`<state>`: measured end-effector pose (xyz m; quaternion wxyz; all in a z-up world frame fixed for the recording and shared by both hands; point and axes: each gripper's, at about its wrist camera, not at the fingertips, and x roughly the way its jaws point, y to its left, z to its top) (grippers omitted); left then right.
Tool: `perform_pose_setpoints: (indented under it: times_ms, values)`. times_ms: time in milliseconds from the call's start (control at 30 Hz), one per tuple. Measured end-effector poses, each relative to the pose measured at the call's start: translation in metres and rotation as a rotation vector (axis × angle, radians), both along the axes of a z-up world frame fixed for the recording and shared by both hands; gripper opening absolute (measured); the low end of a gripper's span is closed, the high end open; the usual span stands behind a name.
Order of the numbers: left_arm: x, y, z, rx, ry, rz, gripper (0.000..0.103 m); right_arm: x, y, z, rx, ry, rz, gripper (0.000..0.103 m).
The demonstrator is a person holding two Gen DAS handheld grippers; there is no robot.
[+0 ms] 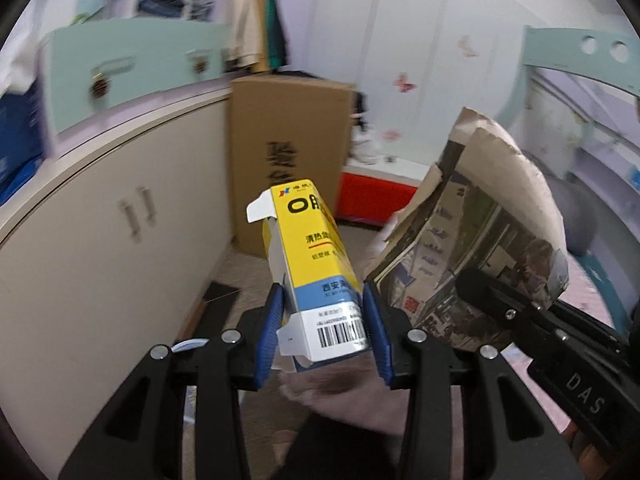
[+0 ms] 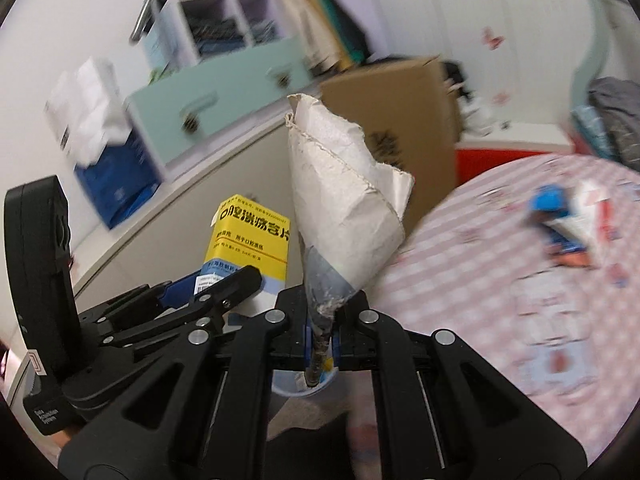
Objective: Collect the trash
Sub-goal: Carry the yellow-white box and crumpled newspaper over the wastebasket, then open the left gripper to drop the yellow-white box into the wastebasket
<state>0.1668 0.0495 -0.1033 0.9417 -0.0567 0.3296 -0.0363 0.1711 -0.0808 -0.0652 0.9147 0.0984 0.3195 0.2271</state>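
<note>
At nine o'clock in the left wrist view we see a long cream cabinet (image 1: 108, 216) with a pale lilac top, and on it a mint-green drawer unit (image 1: 132, 64) and a dark blue box (image 1: 18, 140) at the far left edge; what the drawers hold we cannot tell. At twelve o'clock a tall brown cardboard carton (image 1: 288, 152) with black printed characters stands on the floor against the cabinet's end, its top closed. At the centre, our left gripper (image 1: 324, 320) has its blue-padded jaws at a middling width, pressed on either side of a yellow, blue and white cardboard medicine box (image 1: 308, 264), which tilts away toward twelve o'clock with its far flap hanging open; the inside is hidden from us. At three o'clock our right gripper (image 1: 532, 320) holds a folded, crumpled sheet of newspaper (image 1: 480, 240) with torn upper edges. In the right wrist view, the medicine box (image 2: 252, 240) shows at nine o'clock in the left gripper (image 2: 208, 292), and at the centre the right gripper (image 2: 320, 340) has its jaws nearly together, pinching the twisted lower end of the newspaper (image 2: 344, 200), which fans out upward. At three o'clock lies a pink checked bedspread (image 2: 500, 280) with a blurred blue and white wrapper (image 2: 568, 228) on it.
</note>
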Motion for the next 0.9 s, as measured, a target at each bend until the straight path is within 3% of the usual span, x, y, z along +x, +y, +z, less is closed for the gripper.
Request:
perform_pose_setpoints:
  times_ms: [300,533,700,800,900]
  values:
    - [0.014,0.106,-0.069,0.015,0.137,0.195,0.04,0.036,0.11,-0.072,-0.04,0.142,0.146,0.007]
    - [0.038,0.16,-0.124,0.018,0.242,0.298,0.04,0.067,0.171,-0.119,-0.113,0.166,0.119,0.007]
    - [0.055,0.182,-0.152,0.023,0.284,0.346,0.041,0.084,0.189,-0.149,-0.132,0.206,0.122,0.007]
    - [0.064,0.193,-0.165,0.014,0.299,0.37,0.046,0.091,0.192,-0.166,-0.145,0.225,0.117,0.007]
    - [0.067,0.196,-0.176,0.034,0.321,0.397,0.066,0.099,0.191,-0.181,-0.148,0.251,0.107,0.007]
